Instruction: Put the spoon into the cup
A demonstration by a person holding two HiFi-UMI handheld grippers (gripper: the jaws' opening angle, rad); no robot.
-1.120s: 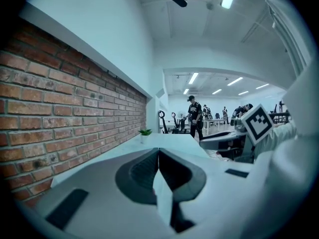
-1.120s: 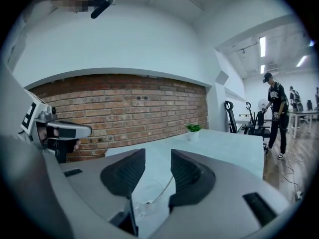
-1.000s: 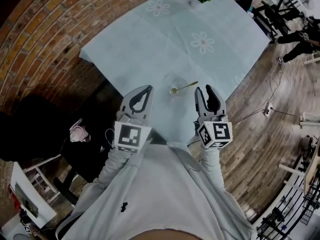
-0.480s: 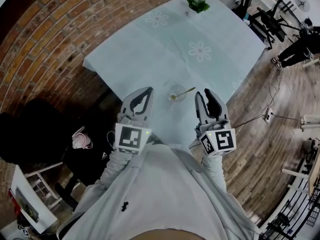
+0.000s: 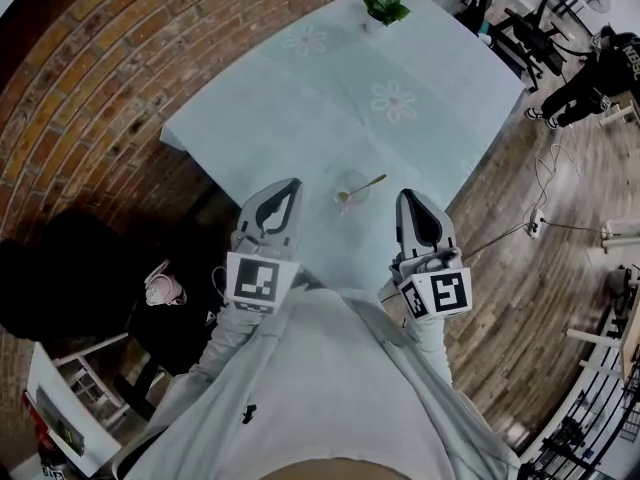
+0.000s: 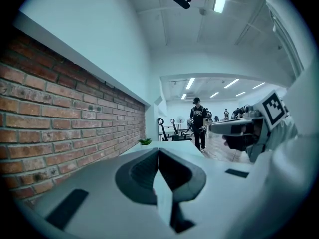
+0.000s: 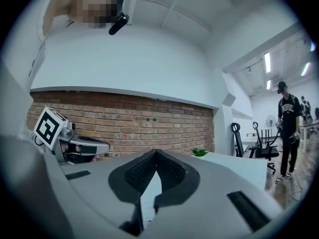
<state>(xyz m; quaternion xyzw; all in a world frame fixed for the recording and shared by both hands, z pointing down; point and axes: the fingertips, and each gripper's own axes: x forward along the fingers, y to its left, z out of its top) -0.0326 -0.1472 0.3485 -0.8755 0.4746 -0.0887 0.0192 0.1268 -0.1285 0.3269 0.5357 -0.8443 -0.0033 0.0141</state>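
A clear glass cup (image 5: 350, 186) stands near the front edge of the pale blue table (image 5: 300, 98). The gold spoon (image 5: 364, 184) rests in it, bowl down, handle leaning out to the right. My left gripper (image 5: 291, 184) hovers left of the cup, shut and holding nothing. To the cup's right, my right gripper (image 5: 409, 197) is shut and empty too. Neither touches the cup. In the left gripper view the jaws (image 6: 158, 151) meet at the tip, and those in the right gripper view (image 7: 156, 151) do the same. The cup is hidden in both gripper views.
A small green plant (image 5: 383, 8) sits at the table's far end. A brick wall (image 5: 90, 78) runs along the left. Office chairs and a person in black (image 5: 590, 78) stand at the right on the wooden floor, where a cable (image 5: 520, 228) trails.
My right gripper's jaws have gone from wide open to shut with nothing in them. The spoon stays in the cup. The left gripper has barely moved.
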